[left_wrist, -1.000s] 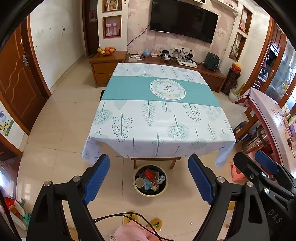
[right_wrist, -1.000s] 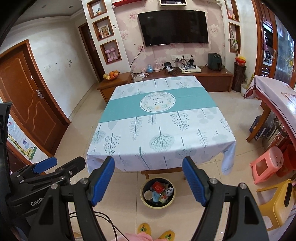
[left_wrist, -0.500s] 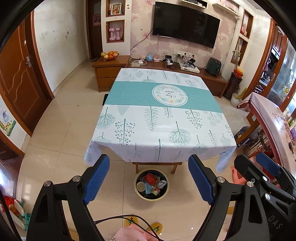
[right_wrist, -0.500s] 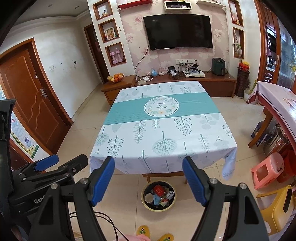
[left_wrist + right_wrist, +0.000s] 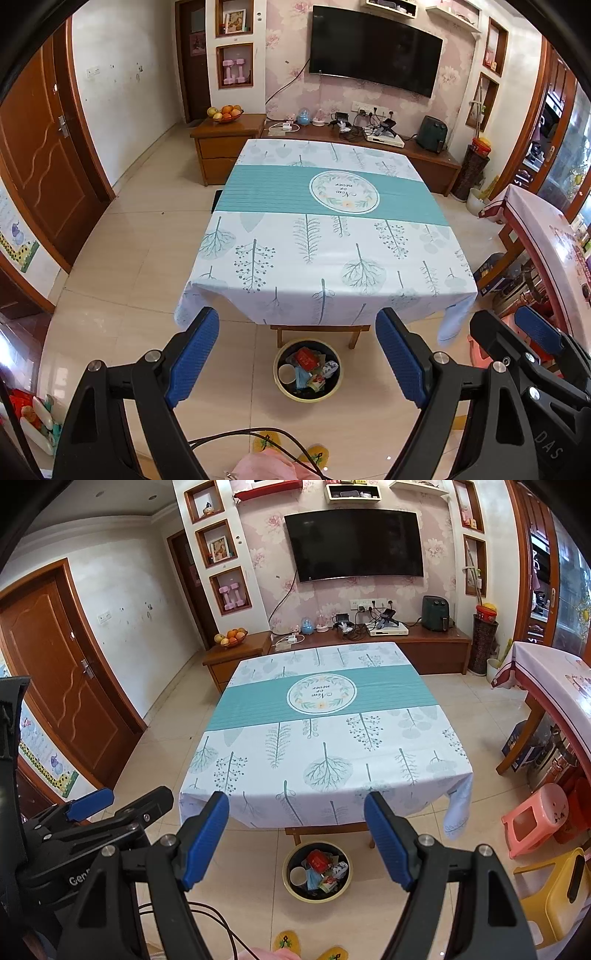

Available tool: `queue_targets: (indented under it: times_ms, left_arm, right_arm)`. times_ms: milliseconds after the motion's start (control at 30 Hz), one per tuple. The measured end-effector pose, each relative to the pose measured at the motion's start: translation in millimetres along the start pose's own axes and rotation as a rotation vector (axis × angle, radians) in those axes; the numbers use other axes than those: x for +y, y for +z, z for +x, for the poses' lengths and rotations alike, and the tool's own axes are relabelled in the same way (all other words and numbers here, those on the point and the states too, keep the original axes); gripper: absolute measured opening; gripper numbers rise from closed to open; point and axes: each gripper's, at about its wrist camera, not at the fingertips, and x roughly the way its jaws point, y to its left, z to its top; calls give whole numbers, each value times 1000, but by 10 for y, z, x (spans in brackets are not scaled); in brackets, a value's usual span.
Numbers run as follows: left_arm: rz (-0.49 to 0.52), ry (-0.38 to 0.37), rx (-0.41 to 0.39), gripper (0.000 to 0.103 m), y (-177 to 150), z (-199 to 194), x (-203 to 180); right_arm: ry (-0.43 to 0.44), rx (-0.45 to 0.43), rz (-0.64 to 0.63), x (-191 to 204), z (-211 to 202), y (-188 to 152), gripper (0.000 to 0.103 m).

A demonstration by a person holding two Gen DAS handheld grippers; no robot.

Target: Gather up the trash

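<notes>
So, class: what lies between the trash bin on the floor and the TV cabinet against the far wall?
The cloth-covered table stands between the trash bin and the TV cabinet; both wrist views show it.

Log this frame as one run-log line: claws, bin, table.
left claw: open, empty | right claw: open, empty | trash bin: on floor at table's near edge, holds trash | table: no trash visible on tablecloth

TV (image 5: 354, 545) above cabinet, fruit bowl (image 5: 231, 637) left.
</notes>
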Motion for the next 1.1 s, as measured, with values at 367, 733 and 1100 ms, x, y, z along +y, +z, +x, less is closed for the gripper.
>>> queue_targets:
  times_ms: [367,733,1100]
  left_arm:
    - [0,6,6,85,16,16,6]
    - [0,6,10,85,15,12,-5]
    - [-1,7,18,86,-42,42,4]
  right_arm:
    - [-2,3,4,15,2,-3,76]
    - [-4,6,5,11,8,-6,76]
    - [-3,14,7,15,52,-55,76]
